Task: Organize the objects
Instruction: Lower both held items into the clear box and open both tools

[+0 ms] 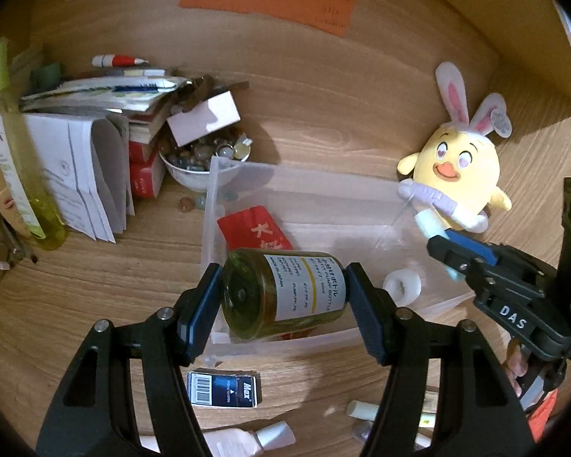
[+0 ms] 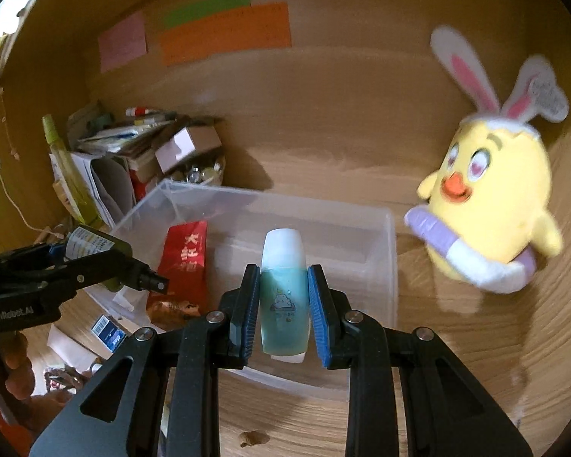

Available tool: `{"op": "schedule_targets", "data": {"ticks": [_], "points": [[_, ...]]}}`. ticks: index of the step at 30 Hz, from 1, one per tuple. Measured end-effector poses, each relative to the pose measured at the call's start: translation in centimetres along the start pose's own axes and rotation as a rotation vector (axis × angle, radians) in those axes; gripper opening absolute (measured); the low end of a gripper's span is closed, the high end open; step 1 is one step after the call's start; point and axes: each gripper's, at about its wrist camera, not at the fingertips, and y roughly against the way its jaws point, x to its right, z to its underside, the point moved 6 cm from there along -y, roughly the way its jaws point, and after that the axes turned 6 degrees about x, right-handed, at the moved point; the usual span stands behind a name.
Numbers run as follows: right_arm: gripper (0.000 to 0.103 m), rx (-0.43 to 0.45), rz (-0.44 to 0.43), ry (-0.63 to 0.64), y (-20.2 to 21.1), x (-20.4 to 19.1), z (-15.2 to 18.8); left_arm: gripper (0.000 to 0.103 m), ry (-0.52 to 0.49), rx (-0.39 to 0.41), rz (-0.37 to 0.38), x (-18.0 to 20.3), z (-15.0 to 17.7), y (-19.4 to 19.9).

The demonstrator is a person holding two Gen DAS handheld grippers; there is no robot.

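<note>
Two bottles (image 1: pixel 283 293) (image 2: pixel 284 297), tongs-clamped, bin (image 2: pixel 384 266) half-hidden.

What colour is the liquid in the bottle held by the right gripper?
Pale blue-green, under a white cap; the bottle shows best in the right wrist view.

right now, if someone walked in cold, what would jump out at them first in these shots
The yellow chick plush with bunny ears stands out first, on the wooden desk to the right of the clear plastic bin. Next, each gripper holds a bottle over that bin: the left gripper clamps an olive pump bottle lying sideways, and the right gripper grips a pale blue bottle. A red packet lies inside the bin.
</note>
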Motion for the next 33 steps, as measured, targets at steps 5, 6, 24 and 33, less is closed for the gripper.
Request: {"op": "schedule_targets", "data": {"ticks": [5,6,24,33], "points": [[0.023,-0.044,-0.017,0.001,-1.5,-0.2,0.7,0.064,-0.023,-0.008,-0.005,0.2,0.2,-0.5],[0.023,-0.048,-0.018,0.004,-1.7,-0.3,0.7,0.064,-0.027,-0.009,-0.004,0.3,0.2,-0.6],[0.023,-0.111,-0.029,0.040,-3.6,-1.4,1.6,0.069,-0.071,-0.039,-0.033,1.5,0.5,-1.3],[0.034,-0.102,-0.014,0.052,-3.0,-1.6,1.4,0.074,-0.081,0.006,-0.042,1.6,0.0,0.8]]}}
